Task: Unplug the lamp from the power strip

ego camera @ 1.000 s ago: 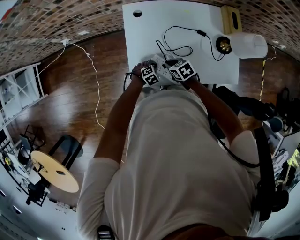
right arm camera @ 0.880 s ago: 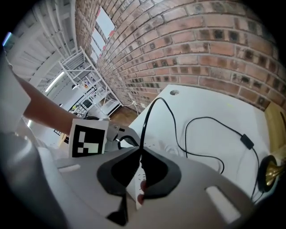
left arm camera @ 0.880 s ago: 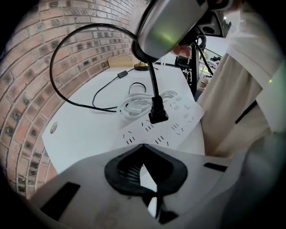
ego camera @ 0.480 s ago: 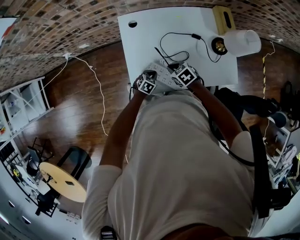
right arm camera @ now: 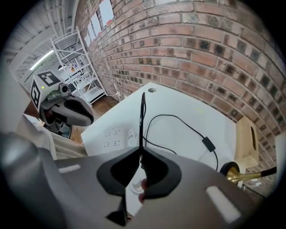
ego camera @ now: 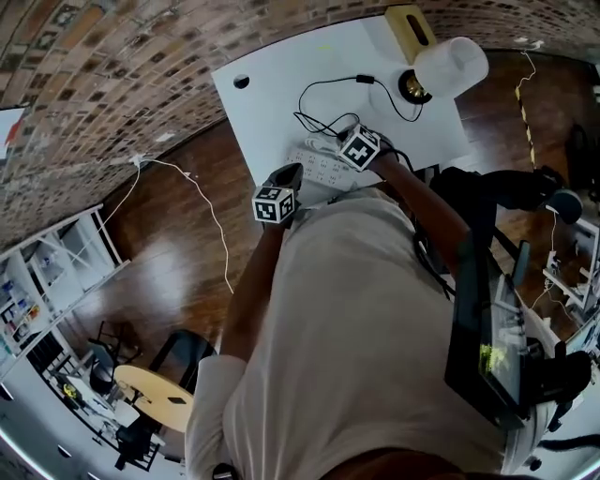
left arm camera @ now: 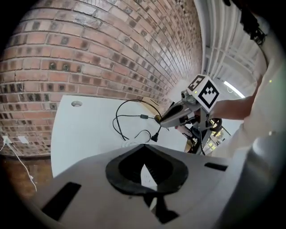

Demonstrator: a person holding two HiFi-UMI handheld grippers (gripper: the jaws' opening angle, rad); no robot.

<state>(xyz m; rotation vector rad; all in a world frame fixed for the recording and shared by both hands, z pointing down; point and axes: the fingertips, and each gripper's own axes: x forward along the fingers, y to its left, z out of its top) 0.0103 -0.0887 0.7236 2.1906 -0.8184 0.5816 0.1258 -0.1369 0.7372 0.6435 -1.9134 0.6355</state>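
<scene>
left gripper (left arm camera: 143, 146): jaws pressed together, empty | right gripper (right arm camera: 142, 150): pinching black lamp cord (right arm camera: 143, 114), near white power strip (right arm camera: 111, 136) on table (right arm camera: 187, 105)

lamp (ego camera: 448, 67): brass base, white shade, table's (ego camera: 281, 66) far corner | power strip (ego camera: 323, 165): white, flat, near edge | cord (ego camera: 330, 101): black, looped between

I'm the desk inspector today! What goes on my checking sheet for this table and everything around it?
Surface: white table, round hole at one corner.
Job's things: lamp at the far corner; power strip near the person; plug hanging clear of the strip.
Clutter: wooden box beside the lamp.
Tongs: right tongs shut on the lamp cord; left tongs shut, nothing in them.
Cables: lamp cord loops on the table; white cable on the floor.
Surroundings: brick wall, wooden floor, metal shelves.
</scene>
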